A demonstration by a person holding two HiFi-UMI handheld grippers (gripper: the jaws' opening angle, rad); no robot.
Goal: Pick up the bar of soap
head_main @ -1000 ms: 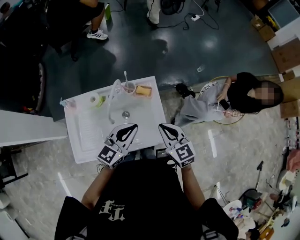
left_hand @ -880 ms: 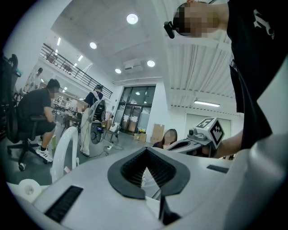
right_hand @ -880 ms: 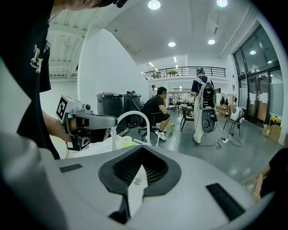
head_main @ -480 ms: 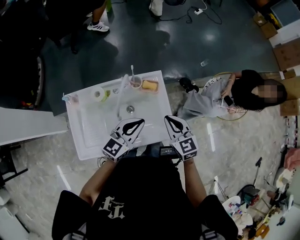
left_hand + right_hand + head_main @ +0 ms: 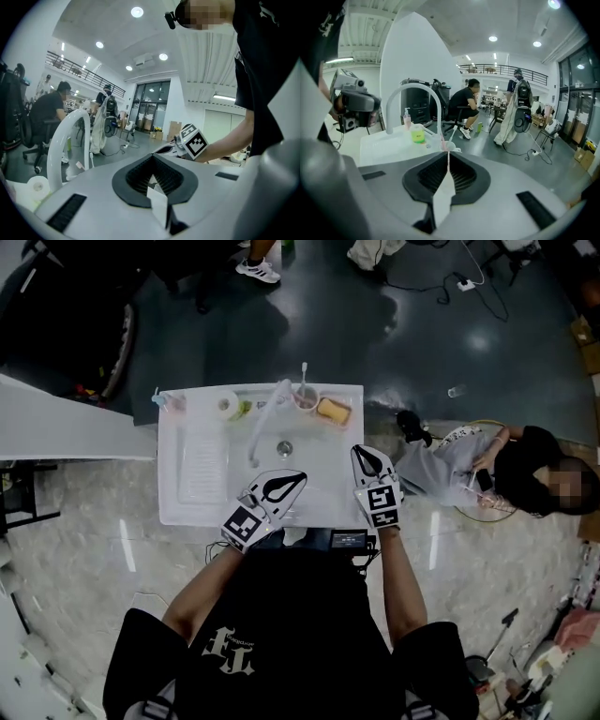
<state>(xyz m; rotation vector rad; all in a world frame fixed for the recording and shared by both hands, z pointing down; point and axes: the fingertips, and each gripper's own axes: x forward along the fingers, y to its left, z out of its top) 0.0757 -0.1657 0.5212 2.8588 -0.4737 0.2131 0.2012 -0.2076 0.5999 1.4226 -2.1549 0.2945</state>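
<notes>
Two tools: left tool [image 5: 296, 476], right tool [image 5: 360, 451], both clenched, empty
One bar of soap [image 5: 334, 410]: on sink [image 5: 323, 460] far edge, apart from tools
One cup [image 5: 306, 400]: one toothbrush [image 5: 304, 376] inside, beside soap

White sink unit [image 5: 180, 509]: soap bar [image 5: 334, 411], cup [image 5: 306, 399], roll [image 5: 228, 405], bottle [image 5: 171, 401] along back edge.
</notes>
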